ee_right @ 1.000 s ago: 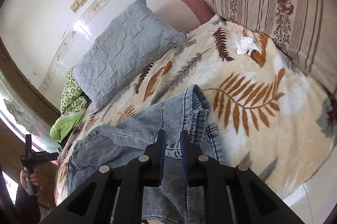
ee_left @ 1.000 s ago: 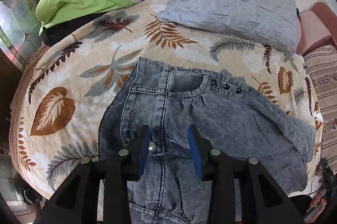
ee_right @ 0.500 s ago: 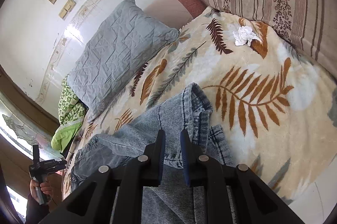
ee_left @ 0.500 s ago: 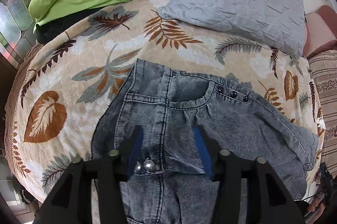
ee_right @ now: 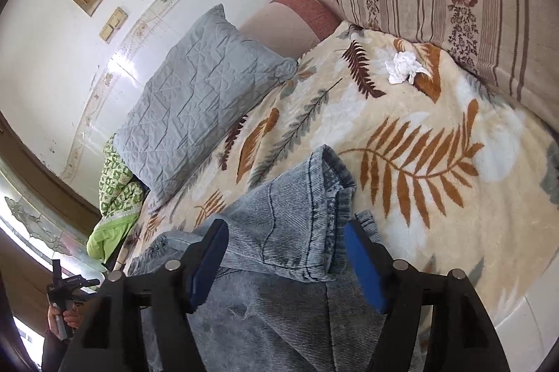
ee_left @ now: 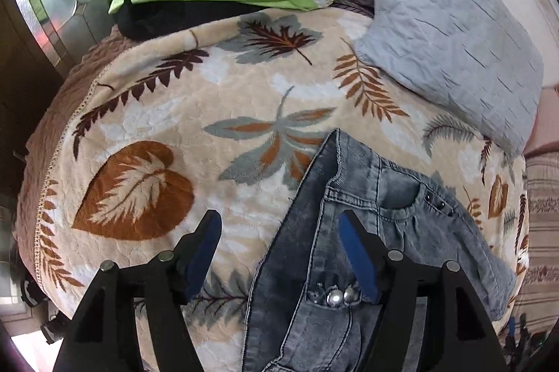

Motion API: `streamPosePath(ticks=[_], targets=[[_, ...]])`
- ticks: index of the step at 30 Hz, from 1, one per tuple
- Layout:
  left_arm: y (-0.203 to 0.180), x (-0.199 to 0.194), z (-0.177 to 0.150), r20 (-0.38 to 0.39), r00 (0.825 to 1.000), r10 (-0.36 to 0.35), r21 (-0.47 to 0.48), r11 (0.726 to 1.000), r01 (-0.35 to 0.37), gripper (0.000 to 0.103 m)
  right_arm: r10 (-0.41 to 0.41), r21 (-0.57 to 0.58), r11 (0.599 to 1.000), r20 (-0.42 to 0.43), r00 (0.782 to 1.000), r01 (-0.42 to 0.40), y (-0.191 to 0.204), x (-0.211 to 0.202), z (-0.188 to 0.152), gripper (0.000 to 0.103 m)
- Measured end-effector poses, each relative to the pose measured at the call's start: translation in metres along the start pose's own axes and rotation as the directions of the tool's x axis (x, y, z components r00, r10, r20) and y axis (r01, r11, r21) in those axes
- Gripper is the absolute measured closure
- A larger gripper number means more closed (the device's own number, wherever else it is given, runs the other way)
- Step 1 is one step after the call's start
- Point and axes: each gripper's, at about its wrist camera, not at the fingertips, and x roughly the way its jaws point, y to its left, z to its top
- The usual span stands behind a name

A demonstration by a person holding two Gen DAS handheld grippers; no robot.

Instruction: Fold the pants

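The grey denim pants [ee_left: 367,232] lie folded on the bed's leaf-print blanket [ee_left: 157,134]. The left gripper [ee_left: 279,253], jaws opening and empty, straddles the waistband edge. The right gripper [ee_right: 286,262], jaws opening, stands above the leg hems [ee_right: 325,197].

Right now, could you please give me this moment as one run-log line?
left gripper: opening, nothing gripped | right gripper: opening, released | jeans: folded on leaf blanket
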Motion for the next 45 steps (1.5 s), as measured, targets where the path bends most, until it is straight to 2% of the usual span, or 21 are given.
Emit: streamPosePath(ticks=[5,10,15,18,23,26,27,34,38,45], targets=[[-0.016,0.037,0.024,-0.072,0.996,-0.044,-0.039,0.998,0.041,0.032,-0.025,-0.036,0.999,-0.034,0.999,0.024,0.012,0.014,-0.004,0.031],[-0.047,0.079,0.040,-0.135,0.990,-0.041,-0.033,0.999,0.037,0.033,-0.046,-0.075,0.996,-0.058,0.997,0.042,0.019,0.024,-0.007,0.031],[-0.056,0.106,0.048,-0.170,0.984,-0.048,-0.047,0.998,0.040,0.034,-0.039,-0.047,0.998,-0.064,0.997,0.036,0.011,0.029,-0.003,0.031],[-0.060,0.114,0.049,-0.184,0.981,-0.067,-0.043,0.997,0.060,0.046,-0.029,-0.021,0.999,-0.074,0.997,0.028,0.008,0.034,0.000,0.031],[-0.064,0.128,0.053,-0.211,0.973,-0.093,-0.055,0.995,0.084,0.080,-0.030,-0.042,0.999,-0.101,0.994,0.026,0.013,0.047,0.001,0.031],[-0.067,0.130,0.057,-0.206,0.973,-0.107,-0.060,0.994,0.096,0.093,-0.043,-0.077,0.996,-0.106,0.993,0.035,0.019,0.051,-0.001,0.031],[-0.067,0.130,0.058,-0.200,0.975,-0.101,-0.062,0.994,0.090,0.095,-0.046,-0.086,0.996,-0.107,0.993,0.037,0.020,0.052,-0.002,0.031],[-0.062,0.110,0.056,-0.140,0.982,-0.126,-0.078,0.990,0.116,0.100,-0.062,-0.097,0.994,-0.098,0.993,0.053,0.020,0.049,-0.003,0.031],[-0.064,0.074,0.047,-0.080,0.983,-0.165,-0.048,0.986,0.162,0.100,-0.064,-0.084,0.995,-0.084,0.994,0.057,0.016,0.045,-0.001,0.031],[-0.072,-0.011,0.007,0.046,0.965,-0.256,0.023,0.966,0.256,0.102,-0.046,-0.013,0.999,-0.034,0.998,0.045,-0.003,0.024,0.005,0.031]])
